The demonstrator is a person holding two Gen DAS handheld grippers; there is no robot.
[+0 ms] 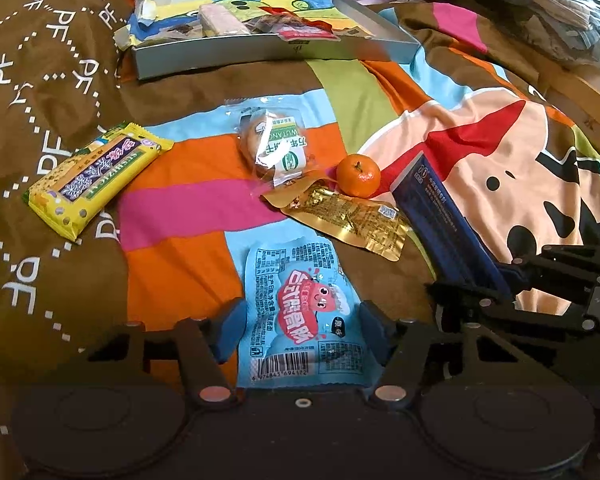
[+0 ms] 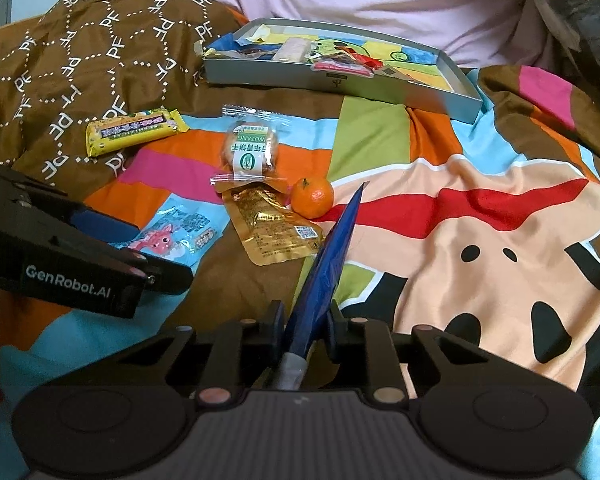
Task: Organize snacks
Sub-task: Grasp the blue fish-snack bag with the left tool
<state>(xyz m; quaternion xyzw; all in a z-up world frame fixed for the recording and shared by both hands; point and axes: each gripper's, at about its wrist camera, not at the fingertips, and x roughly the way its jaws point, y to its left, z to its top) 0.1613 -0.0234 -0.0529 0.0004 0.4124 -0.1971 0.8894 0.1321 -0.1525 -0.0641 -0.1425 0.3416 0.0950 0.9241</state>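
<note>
Left wrist view: the left gripper straddles a light-blue plastic snack packet on the colourful patterned bedspread, pads at its edges – whether they press, I cannot tell. Ahead lie a gold foil pouch, a small orange mandarin and a clear-wrapped round biscuit; a yellow wafer bar lies left, a shallow grey cardboard tray beyond.

Right wrist view: the right gripper is clenched on a dark-blue flat packet – tilted towards the mandarin.
</note>
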